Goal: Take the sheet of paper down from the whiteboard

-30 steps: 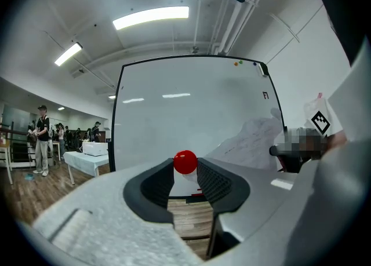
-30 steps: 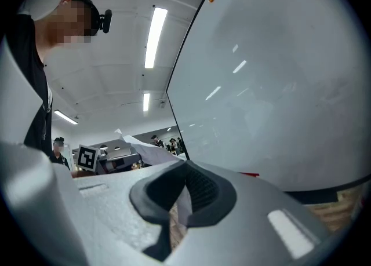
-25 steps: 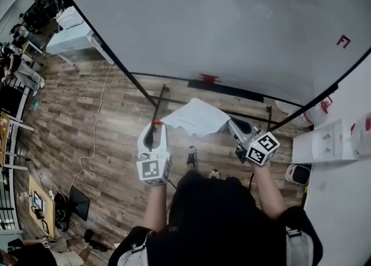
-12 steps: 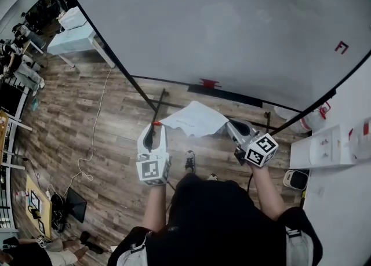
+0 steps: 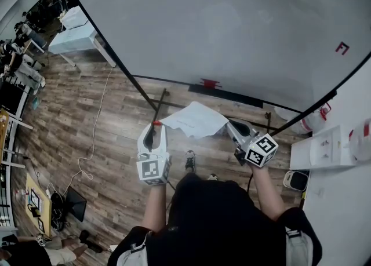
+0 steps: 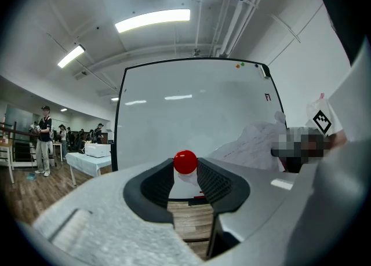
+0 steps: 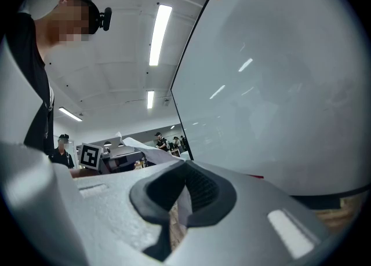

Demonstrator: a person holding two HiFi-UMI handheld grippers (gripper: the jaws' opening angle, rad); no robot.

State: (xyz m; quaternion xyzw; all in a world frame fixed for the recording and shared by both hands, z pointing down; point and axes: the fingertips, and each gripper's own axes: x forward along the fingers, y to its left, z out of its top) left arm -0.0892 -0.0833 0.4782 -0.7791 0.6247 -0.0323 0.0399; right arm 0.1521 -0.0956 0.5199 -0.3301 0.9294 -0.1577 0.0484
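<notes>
The white sheet of paper (image 5: 196, 119) is off the whiteboard (image 5: 232, 27) and hangs in the air in front of me, slightly crumpled. My right gripper (image 5: 229, 126) is shut on its right edge; in the right gripper view the paper (image 7: 180, 204) is pinched between the dark pads. My left gripper (image 5: 155, 126) sits at the sheet's left corner, shut on a small red round magnet (image 6: 185, 162). The left gripper view shows the paper (image 6: 255, 146) stretching off to the right.
The whiteboard stands on a black frame with floor bars (image 5: 159, 101). A red object (image 5: 209, 82) sits at its bottom edge, a red mark (image 5: 342, 47) at its right. A light table (image 5: 72, 39) stands far left, white furniture (image 5: 324, 146) at right, a cable (image 5: 95, 126) on the floor.
The head view has tipped a little. Both grippers, the paper and the magnet stay almost where they were.
</notes>
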